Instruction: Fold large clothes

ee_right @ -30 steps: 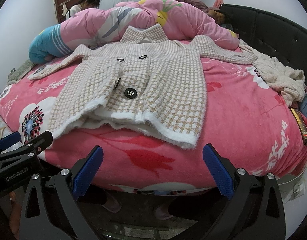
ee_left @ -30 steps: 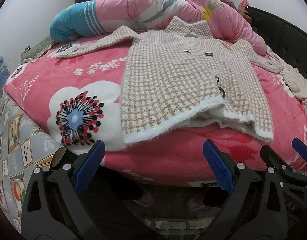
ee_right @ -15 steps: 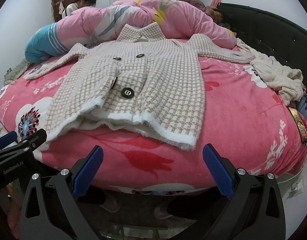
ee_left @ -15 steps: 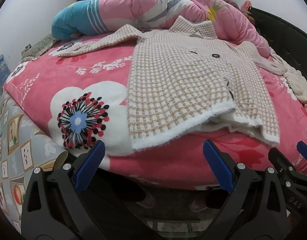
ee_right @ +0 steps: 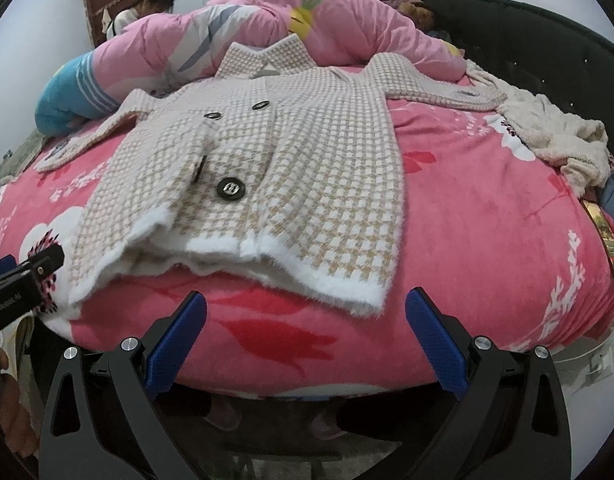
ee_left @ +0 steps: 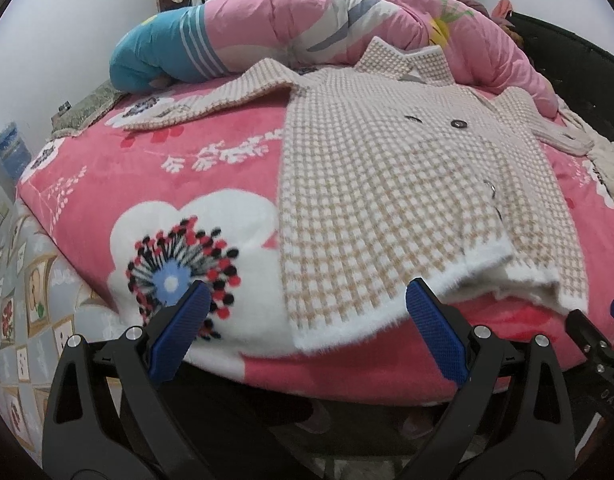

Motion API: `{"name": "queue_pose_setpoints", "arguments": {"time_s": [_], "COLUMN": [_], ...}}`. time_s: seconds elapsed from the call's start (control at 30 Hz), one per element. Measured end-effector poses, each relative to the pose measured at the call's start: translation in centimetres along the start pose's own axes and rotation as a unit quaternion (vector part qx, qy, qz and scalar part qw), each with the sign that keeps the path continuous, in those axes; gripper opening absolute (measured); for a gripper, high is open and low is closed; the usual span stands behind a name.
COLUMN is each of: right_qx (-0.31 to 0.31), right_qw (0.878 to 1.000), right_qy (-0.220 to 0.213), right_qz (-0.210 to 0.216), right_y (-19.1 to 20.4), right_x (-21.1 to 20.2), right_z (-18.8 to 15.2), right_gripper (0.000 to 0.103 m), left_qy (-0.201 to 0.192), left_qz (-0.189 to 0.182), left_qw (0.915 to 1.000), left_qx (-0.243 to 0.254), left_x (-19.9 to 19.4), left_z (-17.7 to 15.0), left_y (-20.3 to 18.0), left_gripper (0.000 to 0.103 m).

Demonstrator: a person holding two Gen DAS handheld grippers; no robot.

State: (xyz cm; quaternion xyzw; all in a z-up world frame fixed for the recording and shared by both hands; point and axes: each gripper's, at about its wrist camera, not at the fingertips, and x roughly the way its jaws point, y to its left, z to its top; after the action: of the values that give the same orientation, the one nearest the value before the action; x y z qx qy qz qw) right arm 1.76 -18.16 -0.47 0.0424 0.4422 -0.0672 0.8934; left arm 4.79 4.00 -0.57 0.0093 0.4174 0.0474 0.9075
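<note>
Both grippers, left gripper [ee_left: 307, 320] and right gripper [ee_right: 307, 320], gape empty just short of the coat [ee_right: 275, 160] hem ahead (spread flat on bed); risk: pinching the blanket [ee_right: 487, 220] underneath too.

"GenRoboLAI"-ish print – on left hand-held gripper [ee_right: 11, 276]; nothing else legible.

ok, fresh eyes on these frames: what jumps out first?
The checked beige coat spread front-up across the pink floral blanket, hem nearest both cameras and sleeves out to the sides. Behind its collar a rolled pink quilt runs along the bed. The left gripper and right gripper sit open, short of the hem.
</note>
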Motion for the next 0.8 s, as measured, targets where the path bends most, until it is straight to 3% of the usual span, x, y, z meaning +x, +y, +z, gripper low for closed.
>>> {"name": "queue_pose_setpoints", "arguments": {"time_s": [0.2,0.53,0.7,0.8], "right_qx": [0.027,0.062,0.074,0.064], "right_qw": [1.0,0.998,0.996,0.997], "right_qy": [-0.008,0.013,0.05,0.039], "right_qz": [-0.014,-0.016,0.003,0.006], "right_y": [-2.3,-5.5,-6.4,-6.4], "right_x": [1.5,6.9,10.4,10.7], "right_z": [2.1,5.2,5.0,4.7], "right_gripper": [0.097,0.097,0.097,0.097], "left_qy": [-0.01,0.029,0.033,0.038], "left_qz": [0.015,0.059,0.048,0.035], "left_qw": [0.9998,0.9969,0.9973,0.9979], "left_qx": [0.008,0.044,0.044,0.039], "left_x": [1.8,10.1,11.7,12.3], "left_z": [2.4,4.9,4.8,4.7], "left_y": [0.3,0.1,0.1,0.6], "left_gripper": [0.095,0.095,0.095,0.096]}}
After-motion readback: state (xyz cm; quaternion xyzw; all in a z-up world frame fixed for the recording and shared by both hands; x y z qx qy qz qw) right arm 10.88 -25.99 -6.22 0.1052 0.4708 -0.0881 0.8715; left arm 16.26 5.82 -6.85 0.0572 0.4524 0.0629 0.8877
